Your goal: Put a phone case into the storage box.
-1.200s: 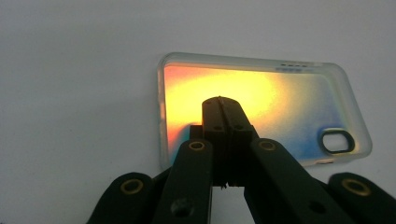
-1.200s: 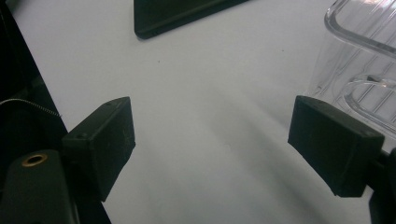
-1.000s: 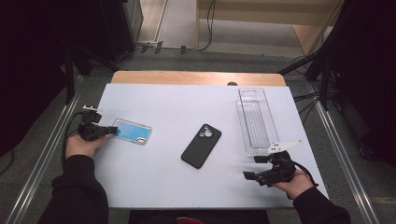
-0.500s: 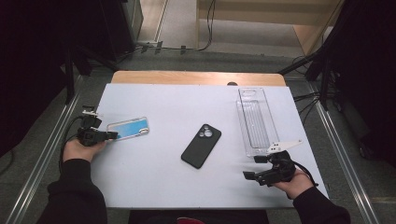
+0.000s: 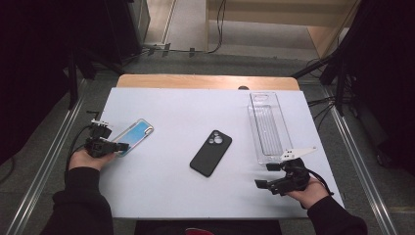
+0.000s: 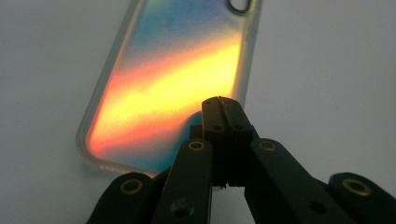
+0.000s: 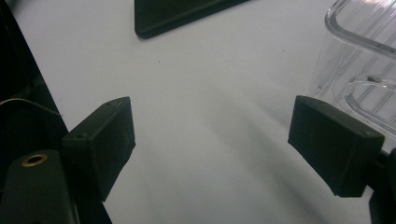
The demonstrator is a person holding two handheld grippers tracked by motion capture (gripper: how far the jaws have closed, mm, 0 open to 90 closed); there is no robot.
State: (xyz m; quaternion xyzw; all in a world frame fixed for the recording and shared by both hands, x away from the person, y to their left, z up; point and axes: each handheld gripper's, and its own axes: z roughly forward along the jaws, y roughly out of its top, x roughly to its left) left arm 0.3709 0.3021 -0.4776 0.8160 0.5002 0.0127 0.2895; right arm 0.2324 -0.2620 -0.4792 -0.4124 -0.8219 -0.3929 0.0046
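Note:
An iridescent clear phone case (image 5: 133,137) lies at the table's left, its far end angled up and to the right. My left gripper (image 5: 120,146) is shut, and its joined tips sit over the case's near end. In the left gripper view the closed tips (image 6: 223,102) lie above the case (image 6: 177,84) with nothing between them; whether they touch it I cannot tell. A black phone (image 5: 211,152) lies camera side up in the middle. My right gripper (image 5: 266,176) rests near the front right, open and holding nothing (image 7: 210,140).
A long clear plastic tray (image 5: 268,127) stands at the right, just beyond the right gripper; its corner shows close by (image 7: 364,60). The phone's edge (image 7: 182,14) lies ahead of the right jaws. The white tabletop (image 5: 171,196) ends at a wooden strip at the back.
The phone case has swung round under the left gripper, its far end turning toward the back of the table. The left hand shifted slightly. The right hand has kept still.

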